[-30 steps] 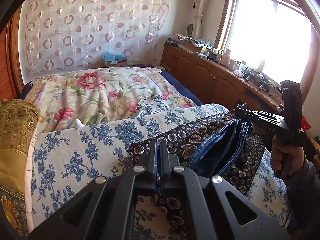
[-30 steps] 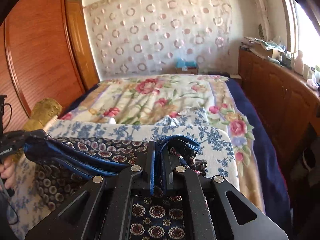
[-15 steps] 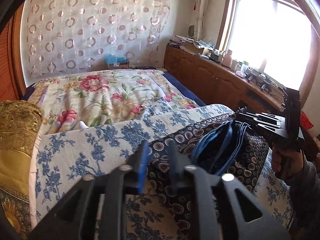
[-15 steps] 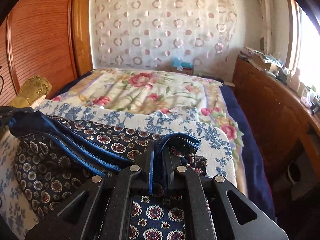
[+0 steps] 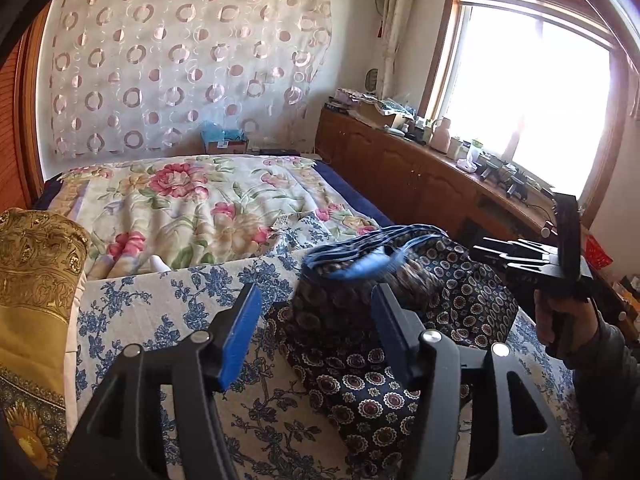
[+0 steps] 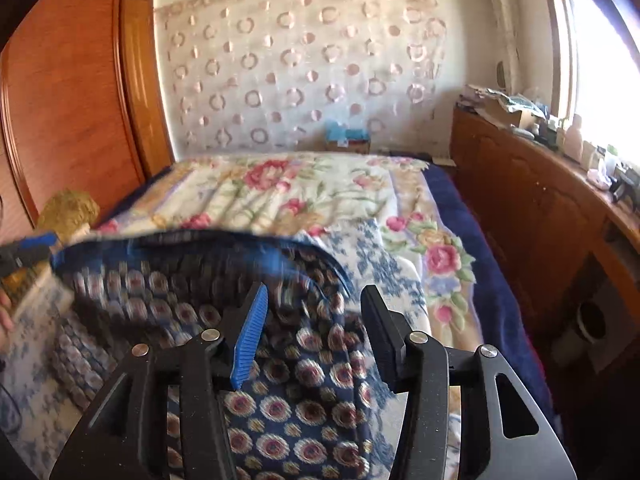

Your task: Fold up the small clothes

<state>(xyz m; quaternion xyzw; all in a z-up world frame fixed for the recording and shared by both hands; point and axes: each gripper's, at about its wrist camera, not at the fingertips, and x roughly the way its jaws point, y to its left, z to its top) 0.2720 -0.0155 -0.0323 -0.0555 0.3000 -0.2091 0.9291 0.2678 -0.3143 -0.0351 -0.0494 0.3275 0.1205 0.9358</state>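
Observation:
A dark navy garment with round medallions and blue trim lies crumpled on the blue-flowered bed cover. My left gripper has its jaws opening; the cloth lies beyond and below the blue pads, untouched by them. At the right of this view a hand holds my right gripper by the garment's far end. In the right wrist view the garment is blurred, and its trimmed edge sags. My right gripper is also opening over the cloth, pads clear of it. My left gripper shows at the far left edge.
A floral quilt covers the far half of the bed. A gold cushion lies at the left. A long wooden cabinet with clutter runs under the window on the right. A wooden wardrobe stands on the left.
Both grippers were shut on the garment's blue-trimmed edge and have opened. The cloth has slipped out of them and its raised edge is dropping toward the bed.

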